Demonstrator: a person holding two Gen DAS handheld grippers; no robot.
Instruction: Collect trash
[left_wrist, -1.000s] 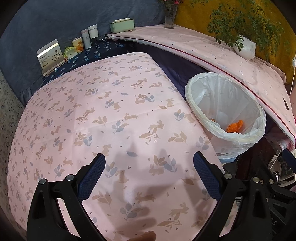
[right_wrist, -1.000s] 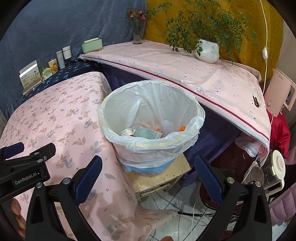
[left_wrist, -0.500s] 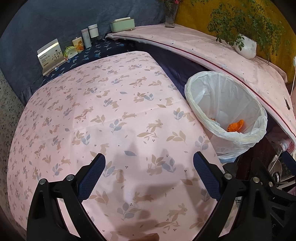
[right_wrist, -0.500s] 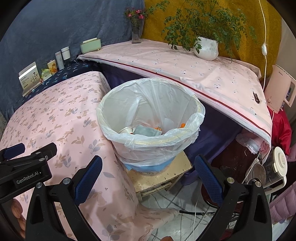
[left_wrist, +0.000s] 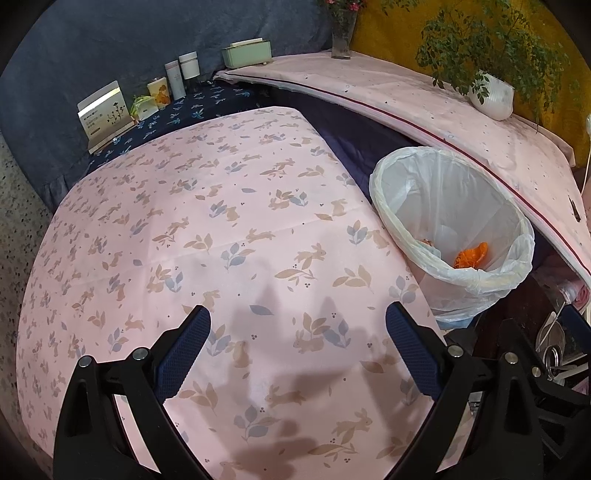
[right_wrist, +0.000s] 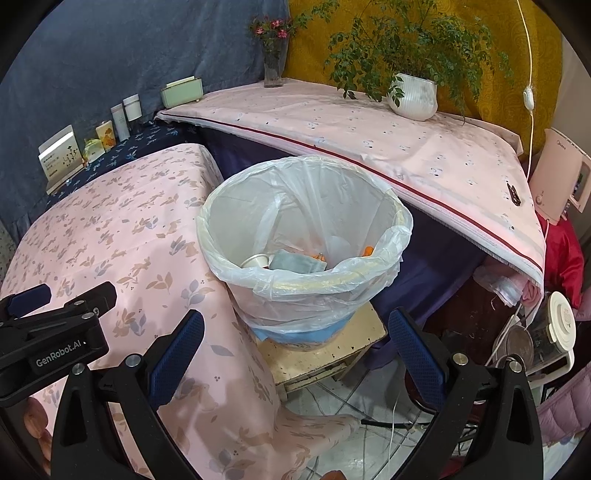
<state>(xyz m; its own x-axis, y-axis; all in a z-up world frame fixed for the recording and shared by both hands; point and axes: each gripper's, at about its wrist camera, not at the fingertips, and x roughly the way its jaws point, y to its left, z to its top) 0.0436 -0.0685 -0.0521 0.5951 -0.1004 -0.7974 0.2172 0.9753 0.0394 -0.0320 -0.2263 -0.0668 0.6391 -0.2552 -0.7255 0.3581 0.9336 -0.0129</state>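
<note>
A trash bin lined with a white plastic bag (right_wrist: 306, 284) stands on a low wooden stool (right_wrist: 325, 354) beside the table; it also shows in the left wrist view (left_wrist: 461, 280). Inside lie orange peel (left_wrist: 471, 256), a small white cup (right_wrist: 255, 261) and a grey-green wrapper (right_wrist: 295, 263). My left gripper (left_wrist: 297, 323) is open and empty above the pink rabbit-print tablecloth (left_wrist: 221, 229). My right gripper (right_wrist: 295, 328) is open and empty, in front of the bin and short of its rim. The left gripper's body (right_wrist: 55, 332) shows at the left of the right wrist view.
A second pink-covered table (right_wrist: 369, 125) behind the bin holds a potted plant (right_wrist: 413, 94), a flower vase (right_wrist: 273, 70) and a green box (right_wrist: 183, 90). Bottles and cards (left_wrist: 147, 96) line the back. An appliance (right_wrist: 557, 184), a kettle (right_wrist: 546, 332) and cables (right_wrist: 369, 421) are at right.
Both grippers stay open and empty. Both views have drawn back a little, so the bin sits slightly lower and farther in the frame.
</note>
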